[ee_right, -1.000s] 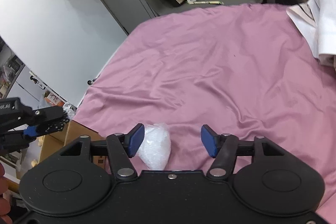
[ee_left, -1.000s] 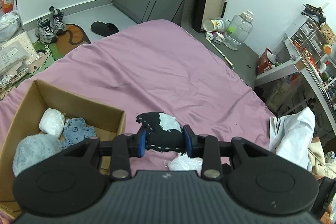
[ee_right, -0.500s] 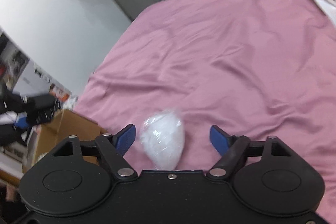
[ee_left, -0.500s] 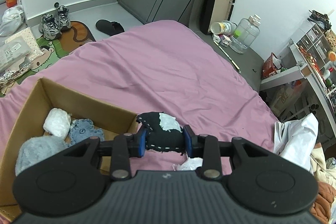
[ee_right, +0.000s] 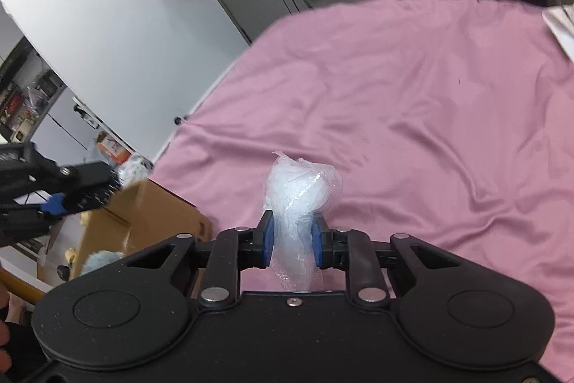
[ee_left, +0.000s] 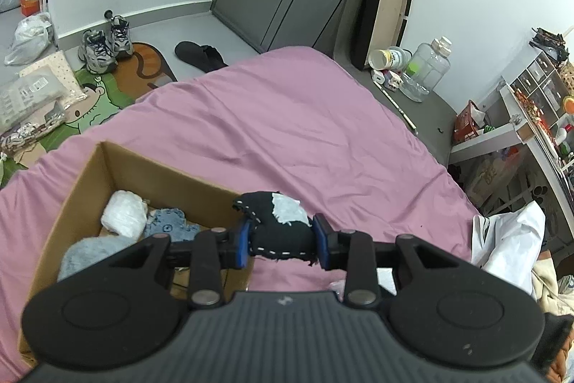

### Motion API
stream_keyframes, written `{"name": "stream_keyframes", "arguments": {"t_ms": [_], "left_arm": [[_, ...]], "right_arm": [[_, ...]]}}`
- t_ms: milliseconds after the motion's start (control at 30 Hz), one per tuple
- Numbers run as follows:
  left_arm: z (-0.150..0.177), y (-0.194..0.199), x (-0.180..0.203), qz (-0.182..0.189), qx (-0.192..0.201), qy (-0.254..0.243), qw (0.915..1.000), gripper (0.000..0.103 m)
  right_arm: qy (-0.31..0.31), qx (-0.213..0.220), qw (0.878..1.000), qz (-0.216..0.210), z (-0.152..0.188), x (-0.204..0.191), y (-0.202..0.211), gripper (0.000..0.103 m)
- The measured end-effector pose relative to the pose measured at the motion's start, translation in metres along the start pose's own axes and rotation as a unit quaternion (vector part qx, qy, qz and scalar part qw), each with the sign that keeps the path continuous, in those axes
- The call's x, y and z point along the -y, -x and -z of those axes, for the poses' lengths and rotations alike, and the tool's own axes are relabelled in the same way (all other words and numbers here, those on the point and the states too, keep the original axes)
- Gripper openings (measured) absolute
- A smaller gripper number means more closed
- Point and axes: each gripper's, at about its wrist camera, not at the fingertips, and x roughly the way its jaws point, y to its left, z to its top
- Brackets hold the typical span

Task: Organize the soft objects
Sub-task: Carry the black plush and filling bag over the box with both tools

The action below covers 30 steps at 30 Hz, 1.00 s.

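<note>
- Pinching a black fabric piece (ee_left: 278,234) between its blue pads, the left tool (ee_left: 281,244) is closed on the cloth; the piece has white dashed stitching and a pale patch on top.
- Its long axis runs away from the camera, the far end pointing up and slightly left, over the near-right corner of the cardboard box (ee_left: 86,182).
- That box sits on the pink bedsheet (ee_left: 287,131) with its open top up; inside lie a white wrapped bundle (ee_left: 123,212), a blue patterned cloth (ee_left: 166,221) just beside it, and a pale blue fluffy item (ee_left: 88,253) nearer the camera.
- The right tool (ee_right: 292,244) has just been closing, and its pads now press on a clear plastic-wrapped white bundle (ee_right: 299,198), squeezing it narrow at the grip.
- This bundle stands roughly upright along the tool's line, its wider crumpled end pointing away from the camera, above the sheet.
- From the right wrist view the box (ee_right: 150,214) lies to the left, with the left tool (ee_right: 53,200) above it.
- A white bag (ee_left: 509,243) rests at the bed's right edge.
</note>
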Motion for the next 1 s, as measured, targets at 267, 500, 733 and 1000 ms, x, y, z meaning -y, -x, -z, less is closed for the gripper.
{"name": "stream_keyframes", "arguments": {"t_ms": [267, 500, 733, 1000], "left_arm": [[0.002, 0.017, -0.004, -0.002, 0.009, -0.002, 1.0000, 0.034], [0.007, 0.032, -0.010, -0.006, 0.010, -0.002, 0.9999, 0.034], [0.014, 0.046, -0.024, -0.018, 0.015, -0.004, 0.9997, 0.034], [0.027, 0.048, -0.043, -0.033, 0.012, -0.007, 0.9994, 0.035]], "right_arm": [[0.012, 0.027, 0.999, -0.014, -0.010, -0.013, 0.032, 0.021], [0.024, 0.045, 0.998, -0.022, -0.016, -0.023, 0.047, 0.021], [0.045, 0.055, 0.997, -0.027, -0.016, -0.036, 0.053, 0.021], [0.068, 0.054, 0.996, -0.024, -0.008, -0.053, 0.053, 0.021]]}}
